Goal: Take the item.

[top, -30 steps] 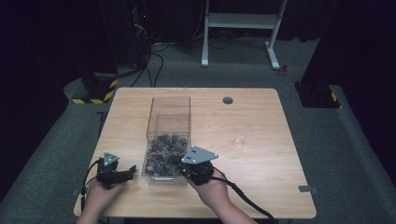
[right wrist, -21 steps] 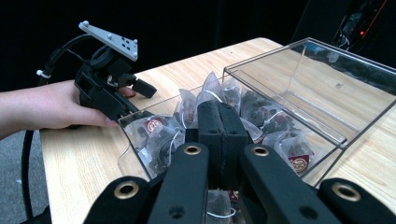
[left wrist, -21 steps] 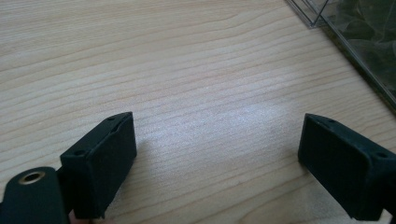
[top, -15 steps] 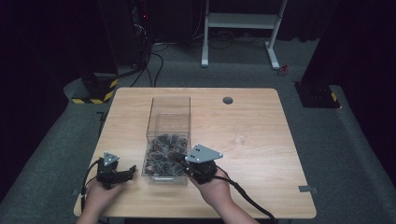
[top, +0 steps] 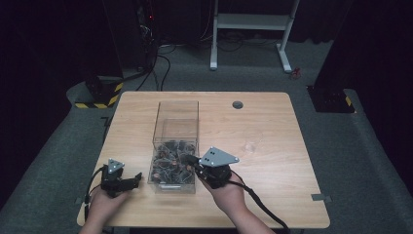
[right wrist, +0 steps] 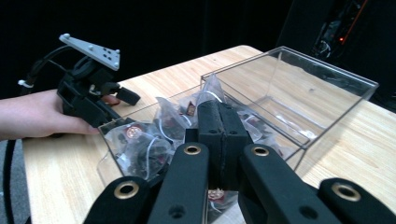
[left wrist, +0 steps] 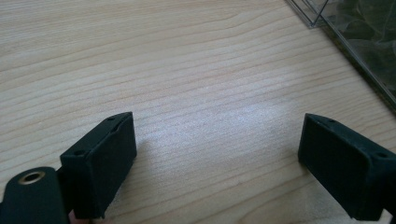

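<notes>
Small clear bags [top: 171, 163] lie heaped in the near end of the clear box [top: 176, 116] on the table [top: 272, 126]. Right gripper [right wrist: 219, 122] has its jaws pressed together over them, apparently gripping nothing. Left gripper [left wrist: 217, 154] gapes wide over bare wood beside the box

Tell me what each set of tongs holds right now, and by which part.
Left tongs: open over bare table, holding nothing. Right tongs: shut above the small bags in the clear box; whether a bag is pinched cannot be told.
</notes>
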Motion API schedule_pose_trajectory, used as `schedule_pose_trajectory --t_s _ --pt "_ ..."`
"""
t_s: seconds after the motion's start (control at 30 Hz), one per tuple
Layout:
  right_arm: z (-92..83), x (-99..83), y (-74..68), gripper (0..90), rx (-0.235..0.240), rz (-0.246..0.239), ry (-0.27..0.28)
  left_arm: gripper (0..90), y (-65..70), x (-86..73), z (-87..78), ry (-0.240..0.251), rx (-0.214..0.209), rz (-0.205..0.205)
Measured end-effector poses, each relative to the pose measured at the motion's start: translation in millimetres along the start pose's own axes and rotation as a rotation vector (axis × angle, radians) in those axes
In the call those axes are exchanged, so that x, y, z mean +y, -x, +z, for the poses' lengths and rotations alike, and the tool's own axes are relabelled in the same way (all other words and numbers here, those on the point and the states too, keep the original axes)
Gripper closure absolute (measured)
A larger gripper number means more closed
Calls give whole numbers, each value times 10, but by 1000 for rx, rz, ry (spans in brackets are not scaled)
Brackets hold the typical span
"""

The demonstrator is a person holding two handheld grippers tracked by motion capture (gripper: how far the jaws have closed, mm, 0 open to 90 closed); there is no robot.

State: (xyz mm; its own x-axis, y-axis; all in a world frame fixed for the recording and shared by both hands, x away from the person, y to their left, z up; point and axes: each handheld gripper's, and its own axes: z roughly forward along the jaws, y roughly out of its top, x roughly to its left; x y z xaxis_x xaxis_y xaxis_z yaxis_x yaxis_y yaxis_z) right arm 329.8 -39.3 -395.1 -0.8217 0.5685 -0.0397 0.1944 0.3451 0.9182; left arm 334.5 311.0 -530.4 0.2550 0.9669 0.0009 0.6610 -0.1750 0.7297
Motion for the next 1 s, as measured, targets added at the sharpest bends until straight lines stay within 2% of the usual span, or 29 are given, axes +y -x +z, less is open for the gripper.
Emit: schedule_pose_trajectory --t_s 0.4,1.0 --pt "-96 -30 186 900 -63 20 1 117 0 0 0 0 0 0" --pt "-292 -114 541 900 -162 59 -1 117 0 0 0 0 0 0"
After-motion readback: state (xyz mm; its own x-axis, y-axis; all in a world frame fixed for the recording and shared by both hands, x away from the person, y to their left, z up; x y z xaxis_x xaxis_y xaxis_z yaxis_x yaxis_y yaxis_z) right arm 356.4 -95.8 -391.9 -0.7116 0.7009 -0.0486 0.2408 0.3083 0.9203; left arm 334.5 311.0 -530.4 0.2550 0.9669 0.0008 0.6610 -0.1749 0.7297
